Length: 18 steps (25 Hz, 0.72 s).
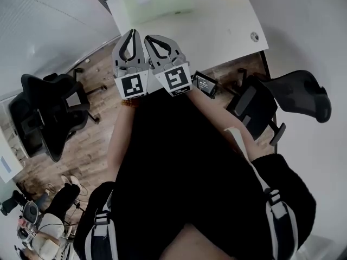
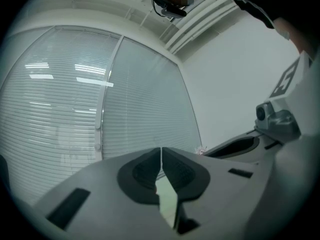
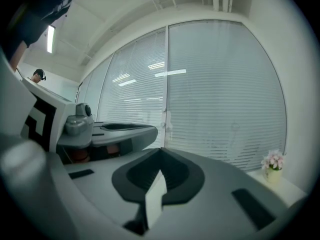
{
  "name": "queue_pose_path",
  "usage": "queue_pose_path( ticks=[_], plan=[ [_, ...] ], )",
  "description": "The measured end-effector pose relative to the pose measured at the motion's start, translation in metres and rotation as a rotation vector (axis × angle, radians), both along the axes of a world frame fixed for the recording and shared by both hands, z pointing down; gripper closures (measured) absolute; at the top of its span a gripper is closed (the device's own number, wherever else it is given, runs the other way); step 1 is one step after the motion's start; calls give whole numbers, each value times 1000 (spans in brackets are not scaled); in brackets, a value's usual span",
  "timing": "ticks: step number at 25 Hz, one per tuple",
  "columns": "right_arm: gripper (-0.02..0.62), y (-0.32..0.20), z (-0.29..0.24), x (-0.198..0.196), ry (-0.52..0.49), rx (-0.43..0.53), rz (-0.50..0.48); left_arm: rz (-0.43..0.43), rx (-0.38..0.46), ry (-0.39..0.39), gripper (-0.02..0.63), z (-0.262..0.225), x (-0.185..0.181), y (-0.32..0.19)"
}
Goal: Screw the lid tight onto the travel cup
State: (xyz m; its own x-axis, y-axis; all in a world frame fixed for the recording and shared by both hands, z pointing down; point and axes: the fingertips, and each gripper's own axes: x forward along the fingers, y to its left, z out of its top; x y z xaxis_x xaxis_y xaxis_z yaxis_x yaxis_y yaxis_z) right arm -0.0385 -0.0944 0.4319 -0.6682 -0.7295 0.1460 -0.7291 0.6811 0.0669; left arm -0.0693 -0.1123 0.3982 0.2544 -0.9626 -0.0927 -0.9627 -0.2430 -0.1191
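Observation:
No travel cup or lid shows in any view. In the head view both grippers are held side by side in front of the person's chest, pointing toward a white table (image 1: 217, 31). My left gripper (image 1: 132, 33) has its jaws together with nothing between them, and the same is seen in its own view (image 2: 161, 150). My right gripper (image 1: 148, 37) is likewise shut and empty, as its own view confirms (image 3: 161, 152). Both gripper views look out at window blinds, each with the neighbouring gripper at its edge.
A pale green mat (image 1: 157, 1) lies on the table's far part and a small round object (image 1: 254, 36) near its right edge. Black office chairs stand at the left (image 1: 49, 112) and right (image 1: 293, 99). A small flower pot (image 3: 273, 165) sits by the blinds.

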Motion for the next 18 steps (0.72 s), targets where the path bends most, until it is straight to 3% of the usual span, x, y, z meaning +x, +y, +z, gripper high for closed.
queue_pose_path(
  ticks=[18],
  plan=[
    [595, 2, 10, 4, -1, -35, -24, 14, -19, 1, 591, 8, 3, 3]
  ],
)
